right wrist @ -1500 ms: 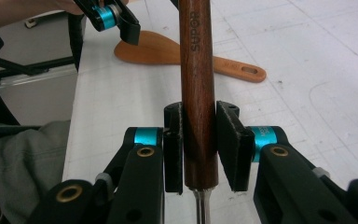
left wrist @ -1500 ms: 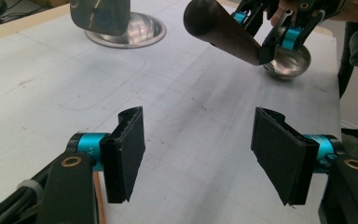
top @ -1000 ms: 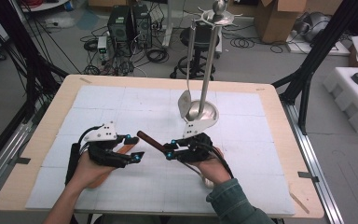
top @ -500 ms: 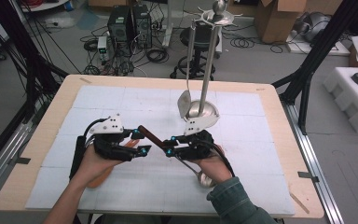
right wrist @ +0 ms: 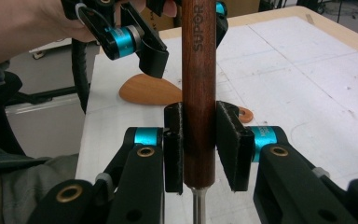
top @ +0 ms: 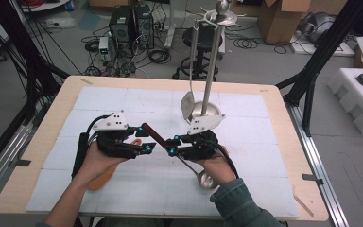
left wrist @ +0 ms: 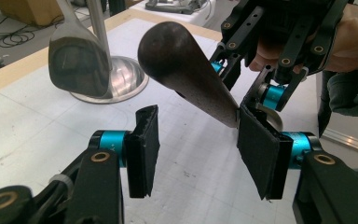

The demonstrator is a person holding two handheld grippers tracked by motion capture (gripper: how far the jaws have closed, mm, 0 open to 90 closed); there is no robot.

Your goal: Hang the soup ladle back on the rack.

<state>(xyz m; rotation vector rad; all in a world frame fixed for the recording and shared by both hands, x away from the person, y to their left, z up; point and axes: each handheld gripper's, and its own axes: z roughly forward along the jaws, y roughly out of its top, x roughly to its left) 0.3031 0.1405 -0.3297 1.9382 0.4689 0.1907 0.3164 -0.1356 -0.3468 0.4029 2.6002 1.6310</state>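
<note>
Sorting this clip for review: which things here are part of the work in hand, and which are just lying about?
In the job:
ladle, wooden handle clamped in the right gripper
left gripper, open around the handle's end

Lying about:
wooden spatula on the table
utensil stand with a hanging turner

The stand [top: 207,113] and its hanging spatula [top: 187,108] blocked the way just behind the right gripper [top: 171,146]; left, the mat [top: 99,101] lay open.
</note>
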